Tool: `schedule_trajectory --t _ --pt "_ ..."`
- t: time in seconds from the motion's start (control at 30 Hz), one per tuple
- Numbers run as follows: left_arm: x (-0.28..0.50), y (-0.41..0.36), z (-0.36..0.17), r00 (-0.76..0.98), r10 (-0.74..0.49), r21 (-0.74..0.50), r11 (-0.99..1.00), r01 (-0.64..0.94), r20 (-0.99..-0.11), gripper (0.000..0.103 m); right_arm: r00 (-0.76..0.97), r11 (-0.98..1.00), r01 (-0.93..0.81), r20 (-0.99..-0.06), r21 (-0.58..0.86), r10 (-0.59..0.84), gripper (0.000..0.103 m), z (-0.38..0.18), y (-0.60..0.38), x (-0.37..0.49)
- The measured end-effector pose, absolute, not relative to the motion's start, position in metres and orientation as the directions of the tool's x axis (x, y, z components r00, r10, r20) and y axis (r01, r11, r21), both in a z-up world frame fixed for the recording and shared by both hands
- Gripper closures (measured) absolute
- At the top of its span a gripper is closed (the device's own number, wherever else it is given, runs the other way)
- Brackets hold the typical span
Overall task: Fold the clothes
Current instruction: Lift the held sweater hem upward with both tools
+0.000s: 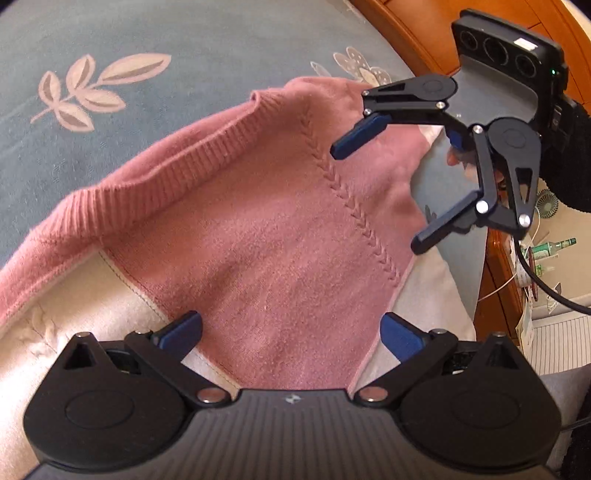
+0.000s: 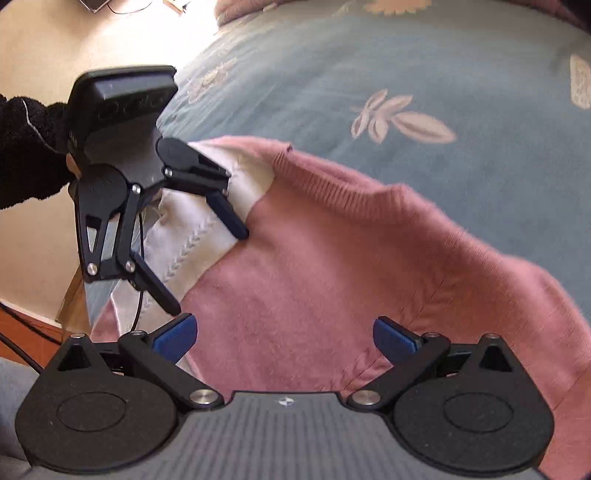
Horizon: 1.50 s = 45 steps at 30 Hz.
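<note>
A pink knitted sweater with cream panels (image 1: 258, 221) lies spread on the blue floral bedspread (image 1: 147, 37), ribbed collar toward 12 o'clock — flat enough to fold. The left gripper (image 1: 291, 334) and the right gripper (image 2: 284, 338) hover over it, jaws spread wide, gripping nothing — seemingly poised over opposite sides.

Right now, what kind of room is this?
Probably a bedroom: a pink sweater lies on a blue floral bedspread, with a wooden bed frame at the edge.
</note>
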State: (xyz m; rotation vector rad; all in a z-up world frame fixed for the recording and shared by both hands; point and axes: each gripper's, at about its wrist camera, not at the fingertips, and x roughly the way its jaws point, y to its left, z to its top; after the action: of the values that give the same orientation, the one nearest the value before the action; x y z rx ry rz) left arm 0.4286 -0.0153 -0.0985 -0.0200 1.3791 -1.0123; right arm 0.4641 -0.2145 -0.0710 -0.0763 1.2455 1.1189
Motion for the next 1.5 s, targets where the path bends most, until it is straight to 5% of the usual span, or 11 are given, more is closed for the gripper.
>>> schedule_trajectory --t 0.17,0.43,0.83,1.23,1.5 --pt "0.473 -0.001 -0.075 -0.001 -0.652 -0.544 0.631 0.553 -0.758 0.002 -0.003 0.531 -0.702 -0.748 0.474 0.664 0.000 -0.053 -0.218 0.508" --pt "0.528 -0.010 -0.084 0.080 -0.707 -0.580 0.634 0.512 -0.703 0.002 -0.095 0.509 -0.676 -0.749 0.532 0.656 0.000 -0.088 -0.195 0.504" --pt "0.465 -0.048 -0.110 -0.021 -0.738 -0.613 0.544 0.573 -0.674 0.001 -0.138 0.513 -0.669 -0.768 0.537 0.625 0.000 -0.089 -0.210 0.460" --pt "0.450 -0.036 -0.109 0.000 -0.746 -0.614 0.548 0.567 -0.666 0.001 -0.110 0.470 -0.769 -0.815 0.432 0.569 0.000 -0.066 -0.213 0.511" --pt "0.444 -0.025 -0.093 -0.011 -0.708 -0.565 0.554 0.611 -0.706 0.001 -0.342 0.403 -0.697 -0.769 0.593 0.540 0.000 -0.091 -0.206 0.514"
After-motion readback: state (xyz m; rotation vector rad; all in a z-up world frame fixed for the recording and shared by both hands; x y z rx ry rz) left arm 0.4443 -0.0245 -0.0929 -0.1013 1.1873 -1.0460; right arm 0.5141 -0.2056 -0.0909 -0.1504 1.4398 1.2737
